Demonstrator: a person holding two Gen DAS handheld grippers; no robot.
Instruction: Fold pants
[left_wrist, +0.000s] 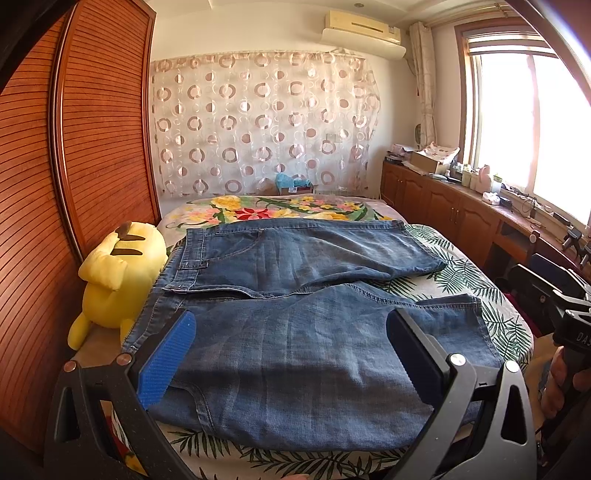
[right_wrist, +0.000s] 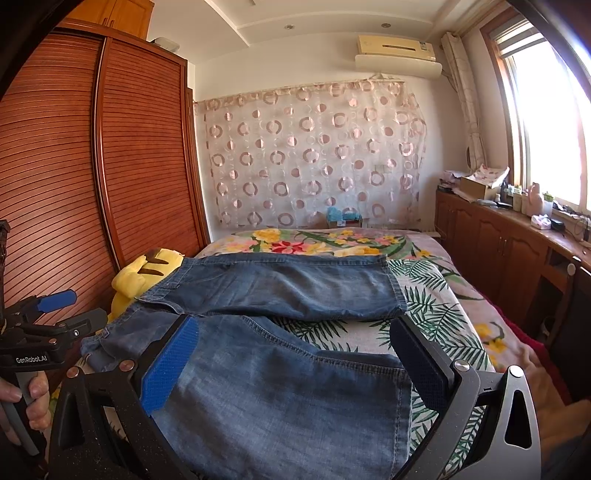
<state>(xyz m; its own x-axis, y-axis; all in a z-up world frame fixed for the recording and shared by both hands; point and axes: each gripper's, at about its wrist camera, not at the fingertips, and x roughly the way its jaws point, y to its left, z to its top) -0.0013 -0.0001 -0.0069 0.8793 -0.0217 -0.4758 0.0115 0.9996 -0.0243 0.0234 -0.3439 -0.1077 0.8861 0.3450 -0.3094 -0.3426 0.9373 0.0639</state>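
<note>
Left gripper (left_wrist: 291, 354), right gripper (right_wrist: 291, 365): jaws spread wide

We see the pants (left_wrist: 295, 295) lying flat across the bed (left_wrist: 491, 295), waist toward its left edge, both legs running toward the right edge (one leg behind the other). A plush toy (left_wrist: 118, 273) sits at the left edge, between the pants and the wardrobe (left_wrist: 74, 147). Cabinets (left_wrist: 443, 206) stand right of the bed.

A yellow plush toy (left_wrist: 118, 273) lay at nine o'clock against the slatted wooden wardrobe (left_wrist: 74, 155). At twelve hung a circle-patterned curtain (left_wrist: 262, 122) under an air conditioner (left_wrist: 362, 31); at three, a bright window (left_wrist: 532, 129) above wooden cabinets (left_wrist: 443, 206).
</note>
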